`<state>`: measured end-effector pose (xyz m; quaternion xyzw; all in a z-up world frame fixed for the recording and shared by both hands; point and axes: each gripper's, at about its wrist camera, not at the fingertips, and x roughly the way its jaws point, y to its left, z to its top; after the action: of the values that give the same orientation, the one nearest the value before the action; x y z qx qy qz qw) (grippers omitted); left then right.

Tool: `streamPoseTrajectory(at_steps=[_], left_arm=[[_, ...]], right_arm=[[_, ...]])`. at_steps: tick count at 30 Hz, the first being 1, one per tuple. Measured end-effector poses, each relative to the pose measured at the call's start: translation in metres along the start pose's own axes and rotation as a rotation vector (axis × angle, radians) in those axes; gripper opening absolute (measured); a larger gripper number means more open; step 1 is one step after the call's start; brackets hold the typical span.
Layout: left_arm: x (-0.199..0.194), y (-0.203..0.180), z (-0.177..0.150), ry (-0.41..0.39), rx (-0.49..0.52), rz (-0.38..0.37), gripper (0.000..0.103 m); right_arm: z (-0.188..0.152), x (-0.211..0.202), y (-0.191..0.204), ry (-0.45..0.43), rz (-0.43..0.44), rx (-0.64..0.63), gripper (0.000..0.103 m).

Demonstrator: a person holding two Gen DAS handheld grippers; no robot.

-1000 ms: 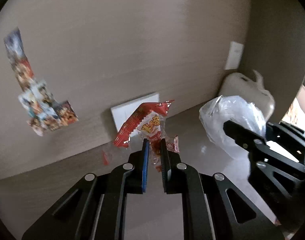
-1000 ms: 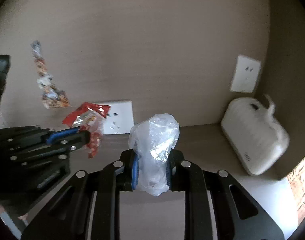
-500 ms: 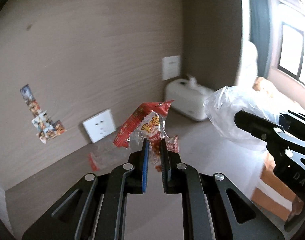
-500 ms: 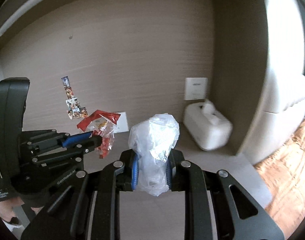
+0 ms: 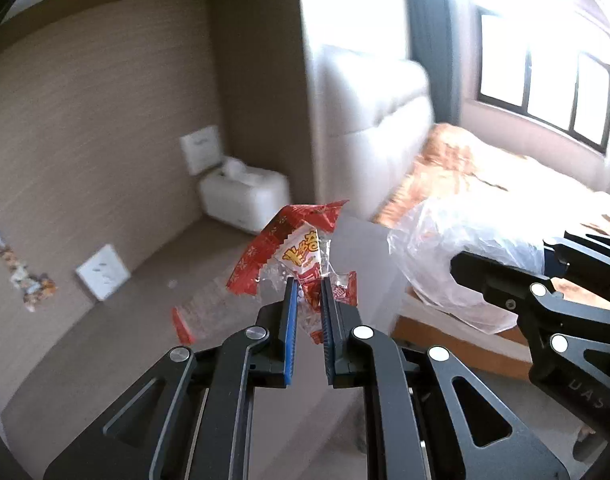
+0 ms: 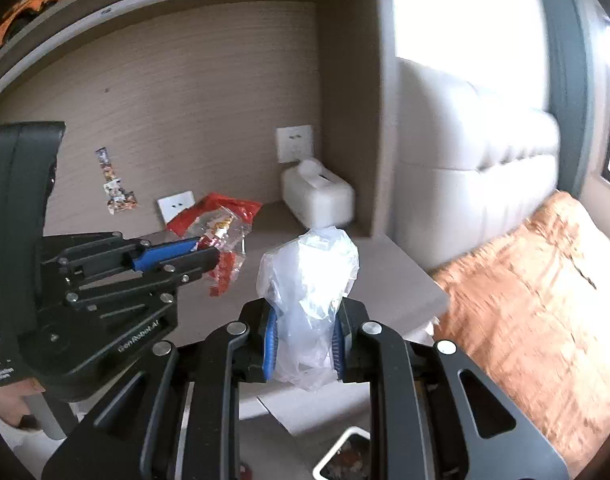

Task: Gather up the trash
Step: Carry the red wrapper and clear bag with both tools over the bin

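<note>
Two claws hold trash: the left claw [image 5: 307,286] pinches a red snack wrapper [image 5: 301,252], the right claw [image 6: 305,320] squeezes a clear plastic bag [image 6: 309,276].

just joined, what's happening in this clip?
A person is clearing trash with two handheld grippers. The left gripper is clamped on a red snack wrapper, held up off the desk. The right gripper is clamped on a crumpled clear plastic bag. Both pieces are lifted, side by side. A white-rimmed bin shows below the desk edge; nothing is dropped in yet.
</note>
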<state>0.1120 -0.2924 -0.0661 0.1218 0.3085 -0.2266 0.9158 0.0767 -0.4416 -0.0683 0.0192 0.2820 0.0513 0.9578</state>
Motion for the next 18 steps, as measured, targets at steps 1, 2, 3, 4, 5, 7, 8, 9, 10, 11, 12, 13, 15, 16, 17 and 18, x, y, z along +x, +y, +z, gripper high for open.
streamPoseTrajectory(at_steps=[1, 2, 3, 4, 5, 7, 8, 9, 10, 11, 12, 13, 15, 16, 17, 18], left_arm=[[0.0, -0.01, -0.002, 0.008, 0.008, -0.022, 0.011], [0.001, -0.018, -0.003, 0.014, 0.017, -0.032, 0.011], [0.002, -0.029, -0.006, 0.02, 0.032, -0.044, 0.011], [0.002, -0.038, -0.008, 0.024, 0.043, -0.054, 0.011], [0.003, -0.044, -0.01, 0.029, 0.051, -0.061, 0.011], [0.007, -0.059, -0.013, 0.043, 0.069, -0.082, 0.011], [0.009, -0.066, -0.015, 0.049, 0.076, -0.092, 0.011], [0.01, -0.072, -0.017, 0.054, 0.083, -0.101, 0.011], [0.012, -0.081, -0.02, 0.062, 0.094, -0.111, 0.011], [0.015, -0.086, -0.023, 0.07, 0.101, -0.125, 0.011], [0.018, -0.095, -0.028, 0.077, 0.108, -0.148, 0.011], [0.02, -0.1, -0.03, 0.081, 0.115, -0.156, 0.011], [0.026, -0.116, -0.041, 0.091, 0.145, -0.181, 0.011], [0.03, -0.12, -0.044, 0.096, 0.155, -0.185, 0.011], [0.034, -0.127, -0.048, 0.109, 0.166, -0.192, 0.011], [0.04, -0.134, -0.053, 0.127, 0.174, -0.203, 0.011]], right_arm=[[-0.004, -0.003, -0.005, 0.005, -0.009, 0.008, 0.023], [-0.01, -0.008, -0.011, 0.007, -0.024, 0.019, 0.023], [-0.016, -0.012, -0.017, 0.013, -0.036, 0.03, 0.023], [-0.022, -0.015, -0.024, 0.021, -0.047, 0.045, 0.023], [-0.028, -0.019, -0.029, 0.024, -0.057, 0.055, 0.023], [-0.04, -0.024, -0.04, 0.04, -0.072, 0.079, 0.023], [-0.045, -0.025, -0.042, 0.046, -0.077, 0.085, 0.023], [-0.051, -0.026, -0.046, 0.057, -0.078, 0.092, 0.023], [-0.058, -0.025, -0.051, 0.071, -0.083, 0.099, 0.023], [-0.065, -0.027, -0.053, 0.077, -0.092, 0.105, 0.023], [-0.071, -0.027, -0.056, 0.088, -0.097, 0.114, 0.023], [-0.079, -0.025, -0.061, 0.101, -0.1, 0.129, 0.023], [-0.092, -0.023, -0.068, 0.117, -0.108, 0.149, 0.023], [-0.098, -0.02, -0.071, 0.131, -0.113, 0.157, 0.023], [-0.104, -0.018, -0.074, 0.138, -0.118, 0.163, 0.023], [-0.11, -0.016, -0.077, 0.147, -0.122, 0.17, 0.023]])
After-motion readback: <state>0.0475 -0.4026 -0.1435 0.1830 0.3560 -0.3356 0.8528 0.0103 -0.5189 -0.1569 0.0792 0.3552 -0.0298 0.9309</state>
